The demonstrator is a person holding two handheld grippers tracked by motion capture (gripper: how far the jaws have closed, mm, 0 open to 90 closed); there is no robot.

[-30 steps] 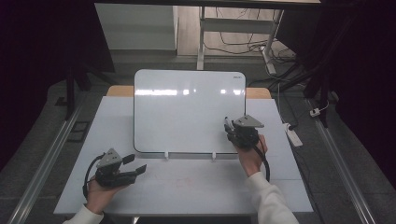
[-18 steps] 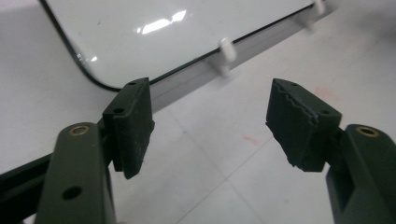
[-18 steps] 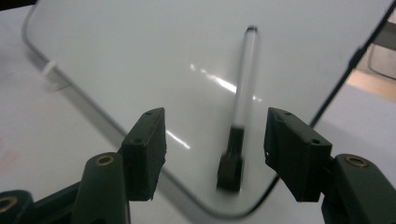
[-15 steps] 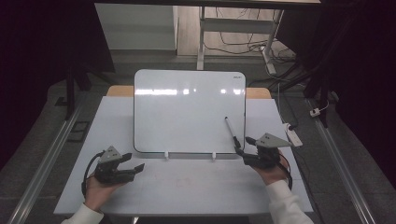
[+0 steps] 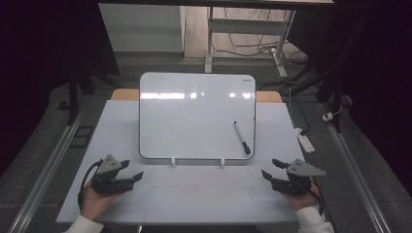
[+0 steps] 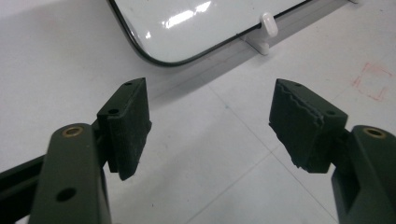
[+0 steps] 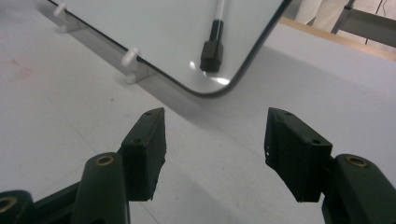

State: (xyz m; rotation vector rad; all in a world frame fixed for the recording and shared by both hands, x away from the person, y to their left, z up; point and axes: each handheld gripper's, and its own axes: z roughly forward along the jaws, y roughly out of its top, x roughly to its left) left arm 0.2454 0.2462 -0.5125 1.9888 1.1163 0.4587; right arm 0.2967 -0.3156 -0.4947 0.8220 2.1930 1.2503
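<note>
Item: slim whiteboard marker with white barrel and black cap (image 5: 241, 137), lying loose on the glossy white rectangular whiteboard with rounded dark-edged corners (image 5: 194, 116), in that board's lower right quarter. In the high view we read its long axis as running from upper left to lower right, black cap toward the near right corner. In the right gripper view the cap end (image 7: 211, 55) faces the camera just inside the rounded corner; whether the cap is fully seated we cannot tell at this size.

Support: we list the board propped at a slant on two small white plastic pegs (image 5: 173, 160) at its near edge, on the pale grey table top (image 5: 194, 194).

Right gripper (image 5: 276, 170): black, two-jawed, hand-held, resting low on the table just off the board's near right corner. Its jaws stand spread and empty, having just been opening, and we see nothing between its pads (image 7: 149, 149). From it the marker lies ahead and a little to the left, near.

Left gripper (image 5: 130, 171): same make, near the board's near left corner, jaws spread with bare table between them (image 6: 210, 135). The marker is well apart from it, across the board's width.

Judgement: we take the right hand as clearly the nearer. Any return to the marker would mean reaching forward over the board's corner and closing across the barrel, not along it.
</note>
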